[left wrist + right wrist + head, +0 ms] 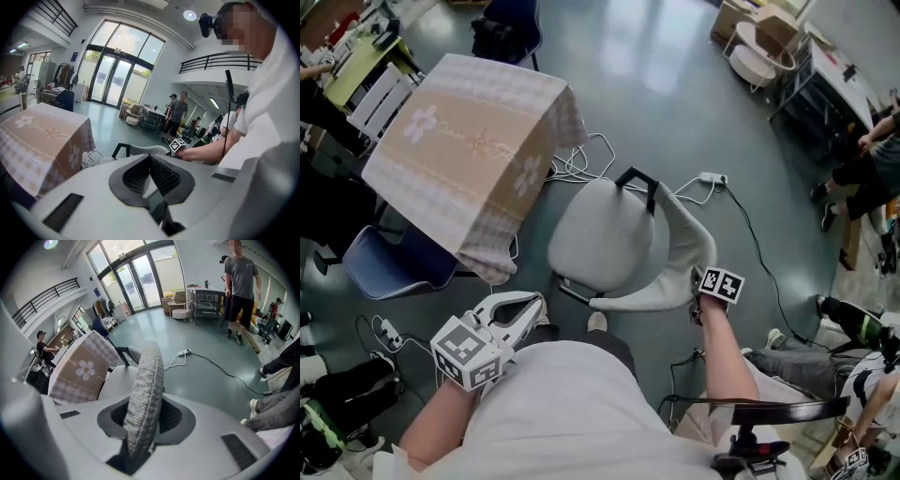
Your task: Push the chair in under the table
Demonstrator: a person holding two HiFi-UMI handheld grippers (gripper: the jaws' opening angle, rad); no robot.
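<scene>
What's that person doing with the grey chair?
A person holds a gripper in each hand and is about to push the chair under the table. The right gripper has its fingers clamped on the chair's grey backrest. The left gripper is shut with nothing in it and hangs close to the person's body. The chair is not under the table yet; it stands on the floor beside the table's corner.

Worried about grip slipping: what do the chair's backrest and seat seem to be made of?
Backrest: grey woven or knitted fabric, matte; a coarse weave texture shows. Seat: smooth pale grey, likely moulded plastic, though fabric cannot be ruled out.
</scene>
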